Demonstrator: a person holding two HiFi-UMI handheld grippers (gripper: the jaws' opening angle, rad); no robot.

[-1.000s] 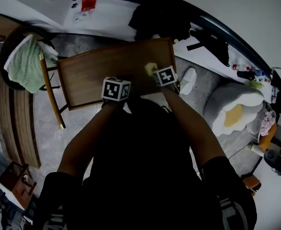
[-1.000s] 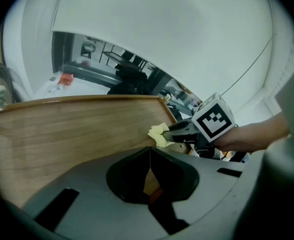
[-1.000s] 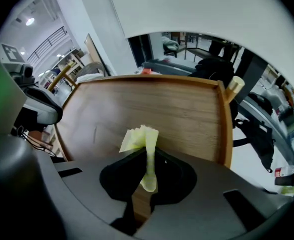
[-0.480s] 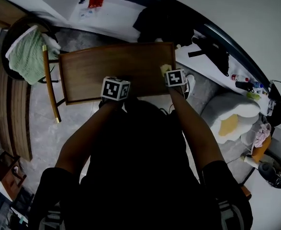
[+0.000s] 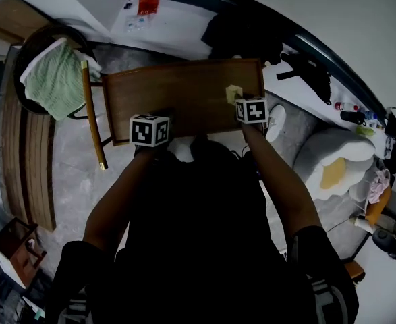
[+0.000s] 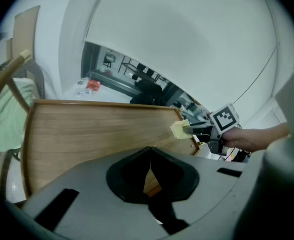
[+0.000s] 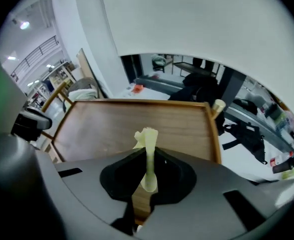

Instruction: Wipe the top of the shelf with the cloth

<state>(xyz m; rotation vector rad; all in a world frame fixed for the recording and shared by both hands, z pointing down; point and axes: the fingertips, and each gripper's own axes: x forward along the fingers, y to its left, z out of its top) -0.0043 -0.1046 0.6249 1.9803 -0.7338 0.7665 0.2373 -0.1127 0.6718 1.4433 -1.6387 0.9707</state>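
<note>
The wooden shelf top (image 5: pixel 177 96) lies just in front of me. A small yellow cloth (image 5: pixel 233 93) rests on its right part, pinched in my right gripper (image 5: pixel 241 102). In the right gripper view the jaws are shut on the cloth (image 7: pixel 148 156), which sticks up over the shelf top (image 7: pixel 136 121). My left gripper (image 5: pixel 158 115) hovers at the shelf's front edge, left of centre. Its jaws are shut with nothing between them (image 6: pixel 149 160). From the left gripper view I see the cloth (image 6: pixel 179 129) and the right gripper (image 6: pixel 207 132) at the shelf's (image 6: pixel 96 129) far right.
A chair with a green towel (image 5: pixel 56 79) stands left of the shelf. Dark bags (image 5: pixel 241 36) lie beyond it. A white cushion (image 5: pixel 332 164) and a white shoe (image 5: pixel 276 121) are on the floor to the right. A slatted wooden bench (image 5: pixel 25 167) runs along the left.
My right gripper slid the cloth toward the shelf's right end, then back a little to the left. My left gripper shifted left along the front edge.
</note>
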